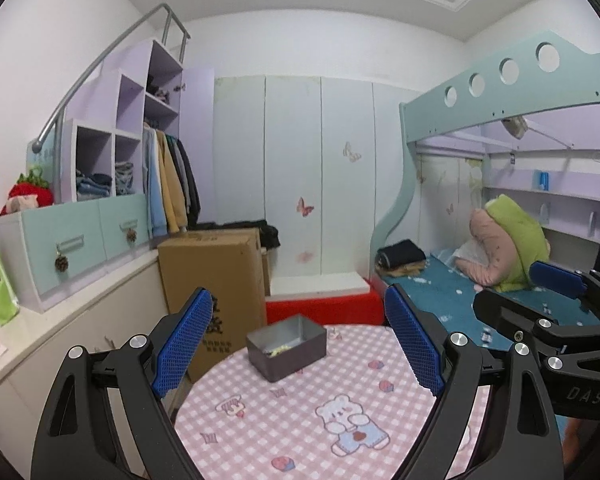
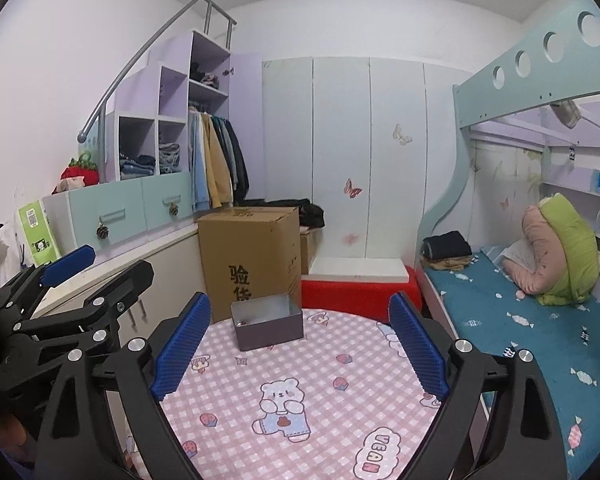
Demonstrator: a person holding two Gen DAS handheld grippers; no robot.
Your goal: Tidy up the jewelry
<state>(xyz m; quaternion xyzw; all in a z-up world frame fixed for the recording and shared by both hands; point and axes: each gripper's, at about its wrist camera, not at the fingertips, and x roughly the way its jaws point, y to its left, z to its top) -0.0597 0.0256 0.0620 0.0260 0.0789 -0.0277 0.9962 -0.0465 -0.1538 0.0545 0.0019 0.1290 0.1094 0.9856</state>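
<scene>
Both tools spread (left tool (image 1: 300,344), right tool (image 2: 300,344)), above table (image 2: 300,380); box (image 2: 267,322) near far edge.

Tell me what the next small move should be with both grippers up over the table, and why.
Probably ease the left gripper forward and down toward the open grey box. Both it and the right gripper are open and empty above the checked tablecloth, and the only small pieces visible lie inside that box; what they are is too small to tell.
</scene>
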